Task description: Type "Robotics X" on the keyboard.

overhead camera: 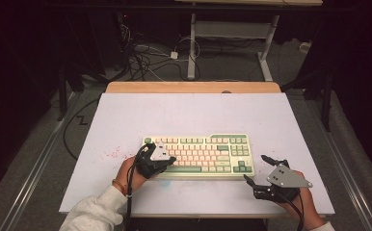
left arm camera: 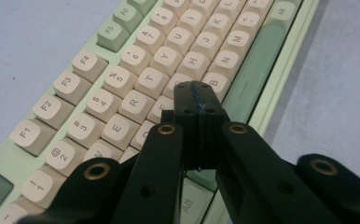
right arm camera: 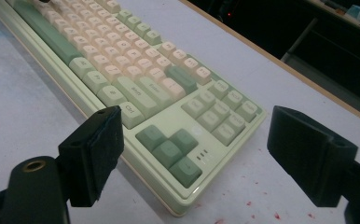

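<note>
The green and cream keyboard [overhead camera: 198, 155] is lying on the white surface [overhead camera: 126, 115], near its front edge. The left tool [left arm camera: 198, 100] is hovering over its left letter keys, jaws pressed together with nothing between them. The right tool [right arm camera: 201, 154] is sitting by the keyboard's right end, jaws spread wide and empty.

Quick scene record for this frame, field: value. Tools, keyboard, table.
left tool: shut, nothing between the jaws, tips over the keyboard's letter keys near the space bar
right tool: open, holding nothing, off the keyboard's right end near the arrow keys
keyboard: green and cream, flat on the table, long side toward the person
table: white top, small red specks left of the keyboard
contact: cannot tell if the left tool touches a key
</note>
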A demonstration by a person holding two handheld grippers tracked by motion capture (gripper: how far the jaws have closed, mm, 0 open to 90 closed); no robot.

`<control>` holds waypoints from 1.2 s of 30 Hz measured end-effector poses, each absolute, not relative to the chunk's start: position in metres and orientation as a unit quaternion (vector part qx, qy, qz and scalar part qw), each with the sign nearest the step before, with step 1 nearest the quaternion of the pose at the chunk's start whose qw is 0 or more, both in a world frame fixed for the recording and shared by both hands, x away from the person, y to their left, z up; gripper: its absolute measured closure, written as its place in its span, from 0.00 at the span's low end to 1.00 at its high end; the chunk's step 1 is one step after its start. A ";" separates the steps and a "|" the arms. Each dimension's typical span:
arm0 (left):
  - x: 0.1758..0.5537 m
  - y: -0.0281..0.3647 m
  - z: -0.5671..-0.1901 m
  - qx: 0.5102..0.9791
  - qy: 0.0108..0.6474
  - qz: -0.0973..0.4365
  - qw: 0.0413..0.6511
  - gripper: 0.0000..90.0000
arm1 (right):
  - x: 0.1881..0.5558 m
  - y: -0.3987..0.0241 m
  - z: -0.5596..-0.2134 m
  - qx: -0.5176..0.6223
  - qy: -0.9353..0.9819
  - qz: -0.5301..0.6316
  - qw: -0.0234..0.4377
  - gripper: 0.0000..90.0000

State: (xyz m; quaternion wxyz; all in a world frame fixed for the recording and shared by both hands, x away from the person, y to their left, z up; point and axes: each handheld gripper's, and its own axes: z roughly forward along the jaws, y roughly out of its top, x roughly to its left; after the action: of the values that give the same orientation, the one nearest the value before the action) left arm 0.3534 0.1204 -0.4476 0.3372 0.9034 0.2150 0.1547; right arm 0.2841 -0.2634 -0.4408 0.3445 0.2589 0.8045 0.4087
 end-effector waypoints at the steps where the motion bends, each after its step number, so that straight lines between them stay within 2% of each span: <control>1: 0.354 0.121 -0.448 0.903 0.216 0.157 0.335 0.98 | 0.284 -0.263 -0.441 0.258 0.805 0.408 0.344 0.21; 15: 0.355 0.120 -0.455 0.911 0.218 0.154 0.315 0.98 | 0.285 -0.261 -0.443 0.256 0.810 0.405 0.338 0.22; 36: 0.350 0.128 -0.442 0.898 0.210 0.184 0.339 0.98 | 0.284 -0.261 -0.442 0.256 0.809 0.407 0.337 0.22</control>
State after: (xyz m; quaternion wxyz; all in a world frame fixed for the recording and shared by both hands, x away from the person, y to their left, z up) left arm 0.3505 0.1283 -0.4419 0.3394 0.8982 0.2104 0.1837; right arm 0.2843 -0.2613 -0.4416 0.3375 0.2555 0.8094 0.4071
